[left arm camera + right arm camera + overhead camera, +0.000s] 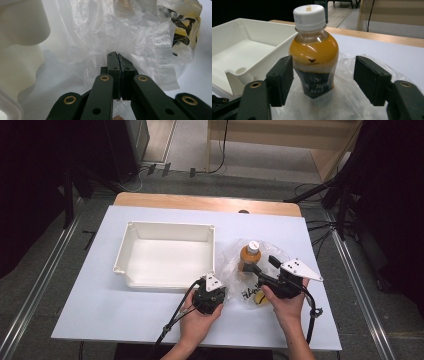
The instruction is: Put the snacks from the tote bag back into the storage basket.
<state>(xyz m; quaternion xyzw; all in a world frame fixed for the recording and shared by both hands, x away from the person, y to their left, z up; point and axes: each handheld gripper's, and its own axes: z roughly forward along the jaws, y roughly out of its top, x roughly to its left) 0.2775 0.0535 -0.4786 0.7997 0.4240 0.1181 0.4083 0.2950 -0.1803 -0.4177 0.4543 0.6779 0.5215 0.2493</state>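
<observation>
So the job in hand looks like getting stuff out of the crinkly clear plastic bag (245,280) and, at a guess, into the empty white plastic rectangular tray (165,257) beside it. Roughly halfway, judged from how things lie.

What's done: the small clear plastic bottle of orange drink with a white screw cap (314,53) is stood upright on the white table top (100,310), just right of the tray, with the bag bunched around its base rather than over it. The neck and cap are fully clear of the plastic.

What's left: nothing has been put in the tray so far, and a yellow-and-black item (185,32) is seen inside the bag.

Grippers: the left gripper (117,57) is clamped tight on a pinch of the bag film, jaws pressed together with the plastic caught between them. The right gripper (323,80) has its jaws spread wide on either side of the bottle, a gap is visible on both sides, so the bottle isn't being held at all.

Hard to make out: the yellow-and-black thing is blurred by folds of film, so it can't be identified; maybe a printed pack or a roll. The bottle's base is hidden by the bag. The tray's near corner is cut off and overexposed in the left gripper view.
</observation>
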